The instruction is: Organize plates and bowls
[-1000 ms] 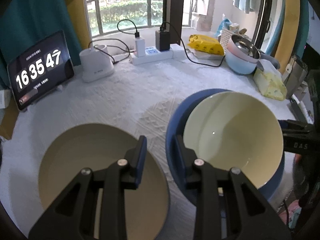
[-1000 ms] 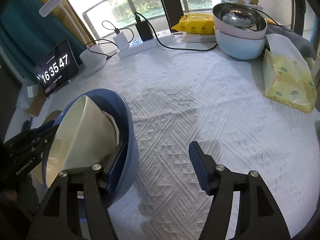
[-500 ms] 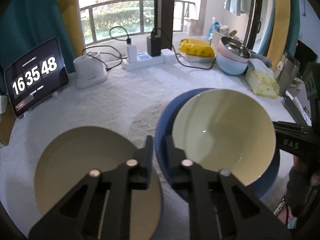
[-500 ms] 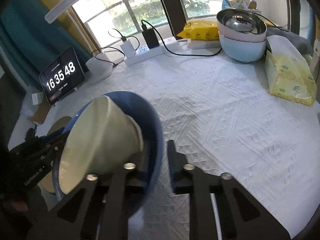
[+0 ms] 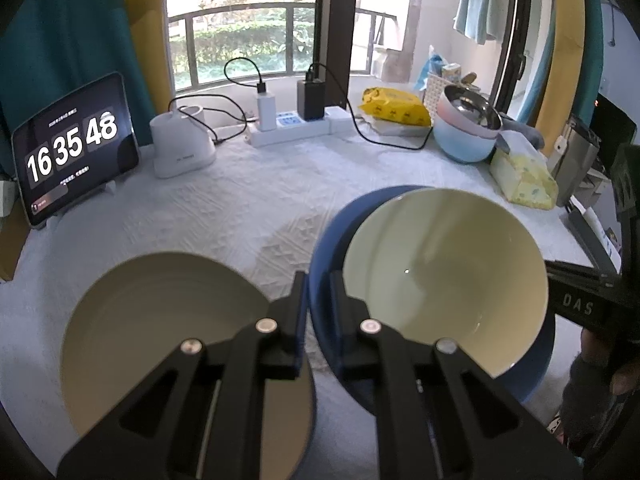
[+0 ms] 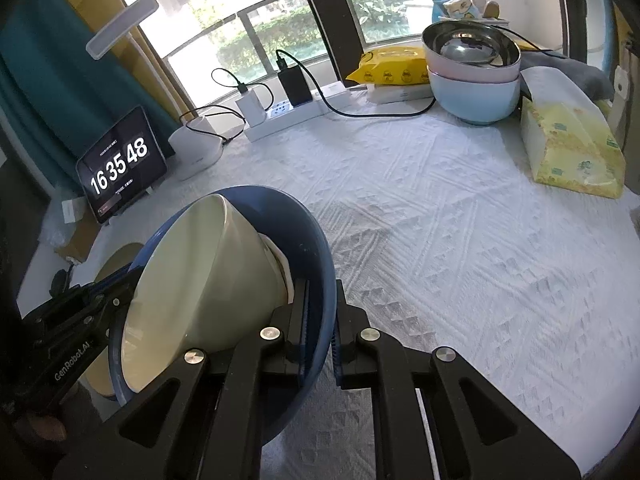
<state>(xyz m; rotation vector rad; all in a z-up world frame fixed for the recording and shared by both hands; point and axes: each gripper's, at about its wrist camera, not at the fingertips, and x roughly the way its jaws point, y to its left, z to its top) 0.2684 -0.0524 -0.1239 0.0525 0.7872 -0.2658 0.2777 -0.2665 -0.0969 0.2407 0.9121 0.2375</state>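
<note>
A blue bowl (image 5: 326,248) is held tilted above the table with a cream bowl (image 5: 440,272) nested inside it. My left gripper (image 5: 319,300) is shut on the blue bowl's near rim. My right gripper (image 6: 320,308) is shut on the opposite rim of the blue bowl (image 6: 316,248); the cream bowl (image 6: 208,272) leans on its side inside it. A cream plate with a blue edge (image 5: 160,332) lies flat on the white cloth, left of my left gripper; it also shows in the right wrist view (image 6: 120,256).
At the back stand a tablet clock (image 5: 74,148), a white device (image 5: 182,148), a power strip with chargers (image 5: 292,128), a yellow packet (image 5: 394,106), stacked bowls (image 6: 472,76) and a tissue pack (image 6: 568,148). White textured cloth (image 6: 460,240) covers the table.
Both grippers closed on the blue bowl's rim, from open a second ago. The bowl stack has lifted slightly and tilted.
</note>
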